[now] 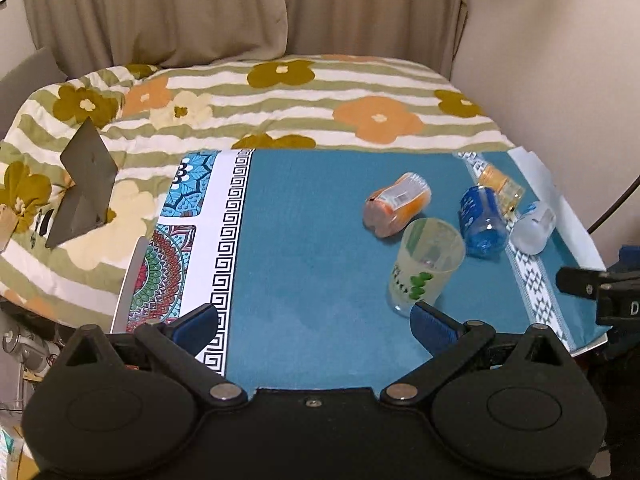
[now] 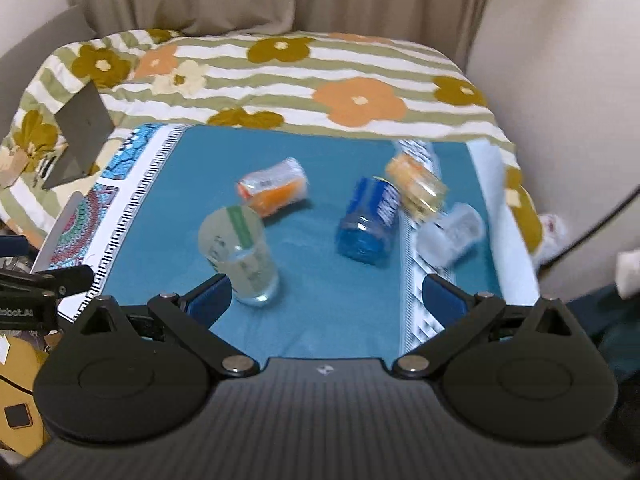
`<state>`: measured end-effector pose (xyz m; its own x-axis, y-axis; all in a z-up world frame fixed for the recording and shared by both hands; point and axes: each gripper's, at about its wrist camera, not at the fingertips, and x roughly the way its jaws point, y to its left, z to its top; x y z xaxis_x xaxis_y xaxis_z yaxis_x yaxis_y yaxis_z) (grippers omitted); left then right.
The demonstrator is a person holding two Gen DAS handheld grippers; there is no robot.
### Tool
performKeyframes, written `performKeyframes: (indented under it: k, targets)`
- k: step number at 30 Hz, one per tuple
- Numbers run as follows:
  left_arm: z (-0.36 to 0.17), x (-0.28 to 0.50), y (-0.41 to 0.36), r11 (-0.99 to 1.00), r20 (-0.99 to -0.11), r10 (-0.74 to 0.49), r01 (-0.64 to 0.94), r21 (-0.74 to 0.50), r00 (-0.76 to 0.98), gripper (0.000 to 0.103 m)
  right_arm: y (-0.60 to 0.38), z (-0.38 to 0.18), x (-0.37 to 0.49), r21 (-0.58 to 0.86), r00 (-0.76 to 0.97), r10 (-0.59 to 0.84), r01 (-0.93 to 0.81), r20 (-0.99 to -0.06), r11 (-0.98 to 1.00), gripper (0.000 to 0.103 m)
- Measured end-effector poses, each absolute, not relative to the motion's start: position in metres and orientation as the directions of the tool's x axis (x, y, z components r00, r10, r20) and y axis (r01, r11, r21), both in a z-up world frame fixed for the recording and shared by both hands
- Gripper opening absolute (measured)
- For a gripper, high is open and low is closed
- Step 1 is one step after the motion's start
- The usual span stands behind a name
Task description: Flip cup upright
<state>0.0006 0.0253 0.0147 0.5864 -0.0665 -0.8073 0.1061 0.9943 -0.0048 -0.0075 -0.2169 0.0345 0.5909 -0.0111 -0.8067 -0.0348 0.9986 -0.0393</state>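
A frosted glass cup with green print [image 1: 424,266] stands upright on the blue mat [image 1: 320,260]; it also shows in the right wrist view [image 2: 240,252]. An orange cup [image 1: 398,204] [image 2: 276,190], a blue cup [image 1: 482,222] [image 2: 370,220], a yellow clear cup [image 1: 502,186] [image 2: 418,186] and a white frosted cup [image 1: 534,228] [image 2: 450,236] lie on their sides. My left gripper [image 1: 316,320] is open and empty, its right finger just in front of the frosted cup. My right gripper [image 2: 326,300] is open and empty, its left finger beside that cup.
The mat lies on a low table in front of a bed with a flowered striped quilt [image 1: 280,108]. A grey folded card [image 1: 82,192] stands on the quilt at the left. The patterned mat border [image 1: 224,248] runs down the left. A wall [image 1: 560,60] is at the right.
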Motion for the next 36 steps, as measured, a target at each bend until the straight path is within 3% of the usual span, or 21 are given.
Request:
performKeyframes:
  k: [36]
  targets:
    - [0.023,-0.018,-0.003,0.991,-0.777,-0.033,0.122,0.056,0.629,0.103,-0.244,0.020,-0.027,-0.009,0.546,-0.013,0.010,-0.837,1.000,0.103]
